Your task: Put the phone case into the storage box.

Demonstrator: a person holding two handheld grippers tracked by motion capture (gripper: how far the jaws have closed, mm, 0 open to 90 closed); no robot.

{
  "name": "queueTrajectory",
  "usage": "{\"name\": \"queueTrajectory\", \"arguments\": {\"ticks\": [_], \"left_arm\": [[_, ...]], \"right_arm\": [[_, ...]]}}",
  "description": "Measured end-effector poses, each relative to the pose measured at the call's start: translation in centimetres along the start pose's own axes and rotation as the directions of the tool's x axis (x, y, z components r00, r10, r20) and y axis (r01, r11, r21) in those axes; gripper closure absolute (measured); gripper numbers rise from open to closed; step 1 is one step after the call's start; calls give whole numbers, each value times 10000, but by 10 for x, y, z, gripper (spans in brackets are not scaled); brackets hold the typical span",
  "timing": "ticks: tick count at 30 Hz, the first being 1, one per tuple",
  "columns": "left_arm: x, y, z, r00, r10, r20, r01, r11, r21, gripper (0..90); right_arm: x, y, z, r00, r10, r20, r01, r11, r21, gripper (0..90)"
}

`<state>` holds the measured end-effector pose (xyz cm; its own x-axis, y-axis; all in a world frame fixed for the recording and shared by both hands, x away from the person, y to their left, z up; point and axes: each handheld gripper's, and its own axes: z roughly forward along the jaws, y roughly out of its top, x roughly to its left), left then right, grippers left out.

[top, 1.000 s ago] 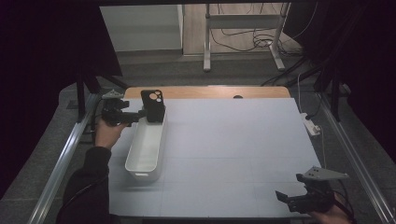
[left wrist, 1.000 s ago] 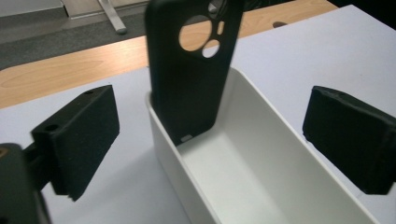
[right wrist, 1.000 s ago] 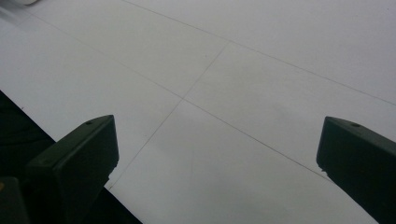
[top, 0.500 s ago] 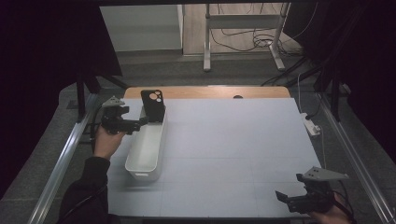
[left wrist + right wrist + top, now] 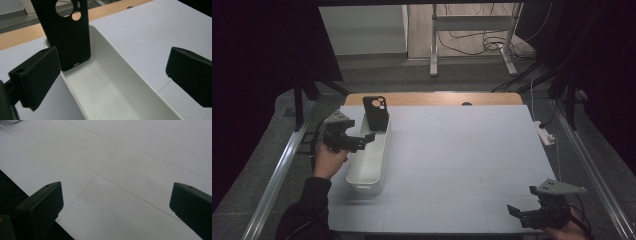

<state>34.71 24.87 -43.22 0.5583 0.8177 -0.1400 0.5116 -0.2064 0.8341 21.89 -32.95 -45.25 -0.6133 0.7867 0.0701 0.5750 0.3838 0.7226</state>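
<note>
Left gripper (image 5: 362, 141) hangs over the left edge of the long white plastic bin (image 5: 371, 160), and its two black jaws are spread wide with nothing between them. In the left gripper view (image 5: 110, 75) the bin (image 5: 105, 92) lies right under the jaws and runs away from the camera.

The black rubber phone case with round camera holes (image 5: 376, 113) stands up on its end in the far end of the bin. It leans on the bin's far wall. It sits a little way past the jaws and nothing is touching it. In the left gripper view the case (image 5: 66, 32) shows just beyond the left jaw, with a gap between them.

Right gripper (image 5: 521, 214) is far off at the near right corner of the pale grey table mat (image 5: 462, 150). Its jaws are wide apart too and hold nothing. In the right gripper view (image 5: 115, 205) there is bare mat (image 5: 130, 157) with thin lines on it below the jaws.

A second ago the left gripper was up at the case, with its jaws at the case. Now it has let go and pulled back toward the person, and the case stays standing in the bin. The right gripper has not moved.
</note>
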Motion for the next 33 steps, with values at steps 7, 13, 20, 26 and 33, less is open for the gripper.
{"name": "queueTrajectory", "arguments": {"ticks": [7, 13, 20, 26, 33], "left_arm": [[-4, -5, -4, 9998, -218, -6, 218, 9998, -39, 7], [-14, -12, -10, 9996, -227, -141, 226, 9997, -80, 0], [-26, -17, -19, 9998, -101, -175, 98, 9998, -163, 0], [-35, -19, -24, 9996, -95, -252, 93, 9999, -105, 0], [-44, -23, -30, 9997, -11, -234, 7, 9999, -169, 0]], "right_arm": [[0, 0, -1, 10000, -23, -3, 23, 10000, -49, 0], [0, 0, -1, 10000, -19, -23, 19, 9999, -106, 0], [-1, 0, -1, 10000, 9, -68, -10, 9999, -110, 0], [0, 0, -2, 10000, 8, -70, -8, 9999, -119, 0], [0, 0, -2, 10000, 36, -65, -37, 9999, -144, 0]]}}
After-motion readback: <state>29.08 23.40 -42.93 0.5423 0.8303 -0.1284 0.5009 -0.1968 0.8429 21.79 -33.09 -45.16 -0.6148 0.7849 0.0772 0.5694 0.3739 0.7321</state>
